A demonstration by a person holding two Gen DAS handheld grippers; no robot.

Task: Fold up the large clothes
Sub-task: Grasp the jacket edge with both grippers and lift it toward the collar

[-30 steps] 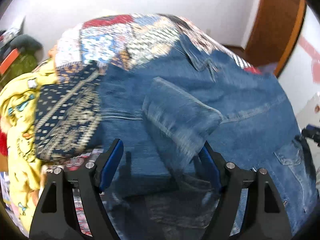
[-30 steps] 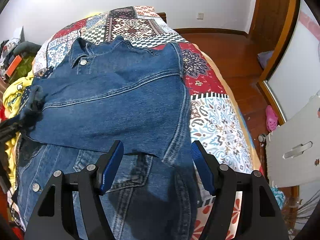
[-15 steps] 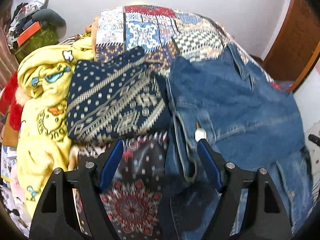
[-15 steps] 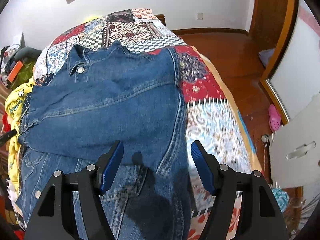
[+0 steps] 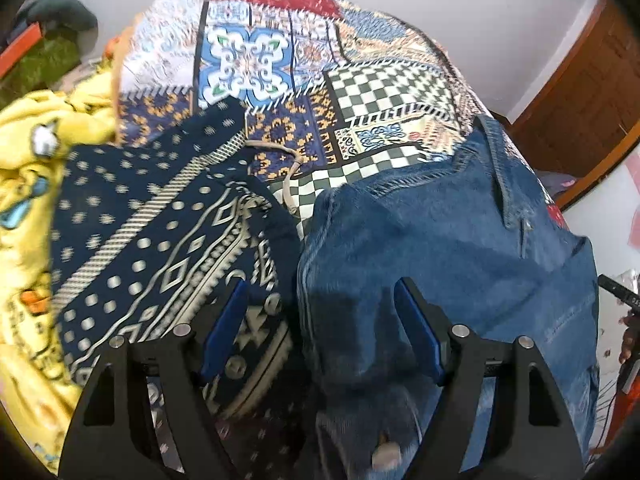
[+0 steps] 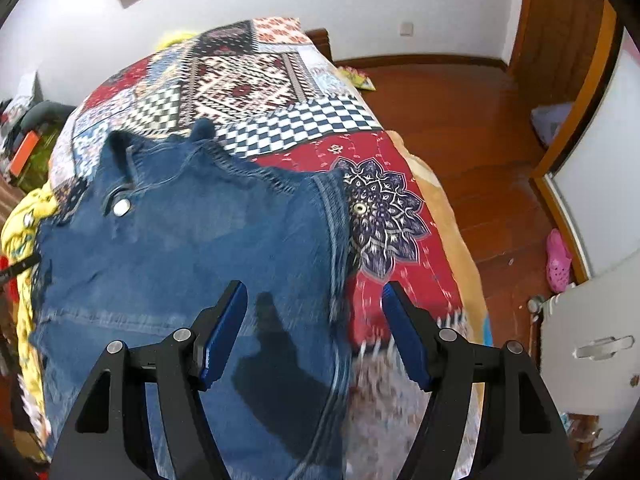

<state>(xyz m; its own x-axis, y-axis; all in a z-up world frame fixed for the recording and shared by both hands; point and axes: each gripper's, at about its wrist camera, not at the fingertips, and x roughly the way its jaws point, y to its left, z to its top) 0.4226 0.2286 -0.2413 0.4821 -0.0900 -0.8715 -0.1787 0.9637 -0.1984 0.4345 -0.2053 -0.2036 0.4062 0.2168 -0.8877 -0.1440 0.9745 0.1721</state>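
Note:
A blue denim jacket (image 5: 452,240) lies on the patchwork bedspread (image 5: 360,92), its collar toward the far end. My left gripper (image 5: 320,328) is open and empty, just above the jacket's left edge. In the right wrist view the jacket (image 6: 188,248) fills the left half, with a metal collar button (image 6: 121,207) showing. My right gripper (image 6: 314,328) is open and empty above the jacket's right side seam, over the edge between denim and the red patch of the bedspread (image 6: 404,276).
A folded navy patterned cloth (image 5: 160,256) lies left of the jacket, with a yellow cartoon blanket (image 5: 24,208) beyond it. The bed's right edge drops to a wooden floor (image 6: 480,128) with a pink shoe (image 6: 558,260). A white board (image 6: 592,344) stands at the right.
Both grippers have moved forward along the jacket toward the collar end. The folded sleeve that lay between the left fingers one second ago is no longer there; the jacket lies flatter.

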